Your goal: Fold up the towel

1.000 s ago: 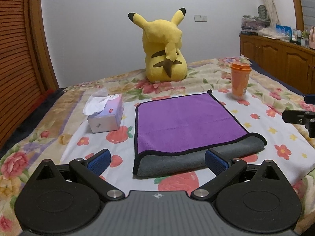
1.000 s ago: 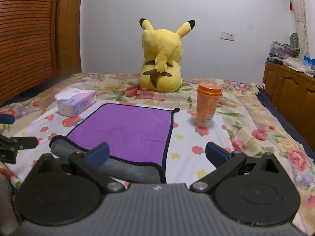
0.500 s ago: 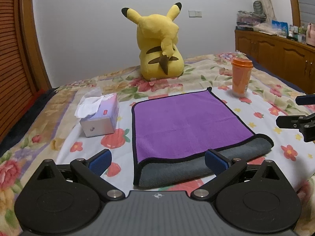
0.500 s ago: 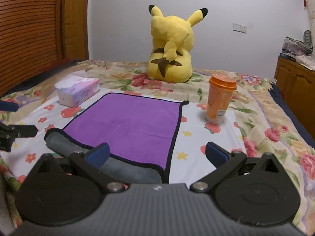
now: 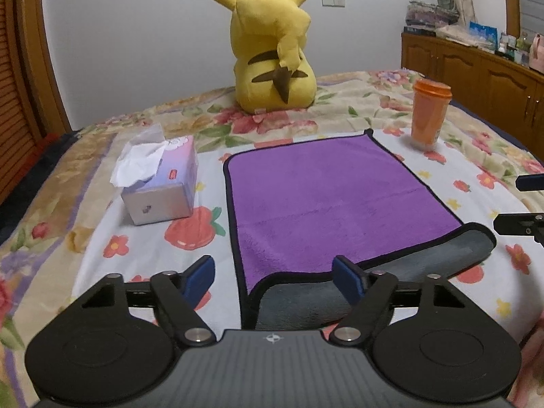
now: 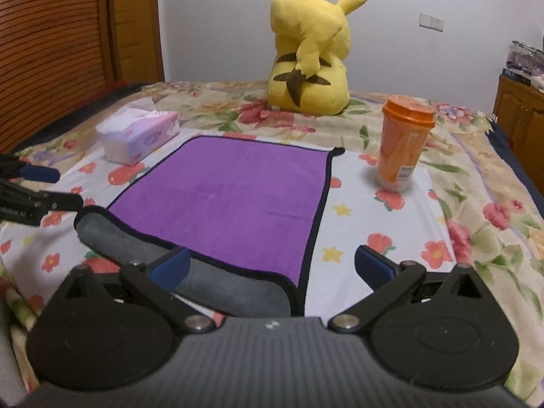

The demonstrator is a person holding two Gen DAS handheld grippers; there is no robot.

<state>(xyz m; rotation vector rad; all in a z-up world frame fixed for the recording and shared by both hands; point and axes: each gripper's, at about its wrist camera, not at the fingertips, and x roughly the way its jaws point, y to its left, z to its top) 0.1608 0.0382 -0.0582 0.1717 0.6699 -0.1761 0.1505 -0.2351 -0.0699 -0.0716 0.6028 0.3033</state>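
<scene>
A purple towel (image 5: 323, 197) with a black hem and grey underside lies folded once on the flowered bed; its grey fold runs along the near edge (image 5: 425, 261). It also shows in the right wrist view (image 6: 231, 197). My left gripper (image 5: 277, 277) is open, low over the towel's near left corner. My right gripper (image 6: 272, 265) is open over the near right corner. The right gripper's fingers show at the right edge of the left view (image 5: 520, 224); the left gripper's fingers show at the left edge of the right view (image 6: 37, 187).
A tissue box (image 5: 159, 183) stands left of the towel. An orange lidded cup (image 5: 429, 115) stands at its far right corner. A yellow Pikachu plush (image 5: 272, 54) sits behind. A wooden cabinet (image 5: 476, 68) lines the right wall, a slatted wooden door the left.
Both grippers have moved forward and lower toward the towel's near corners, so the towel looks larger. Both stay open. The towel has not moved.
</scene>
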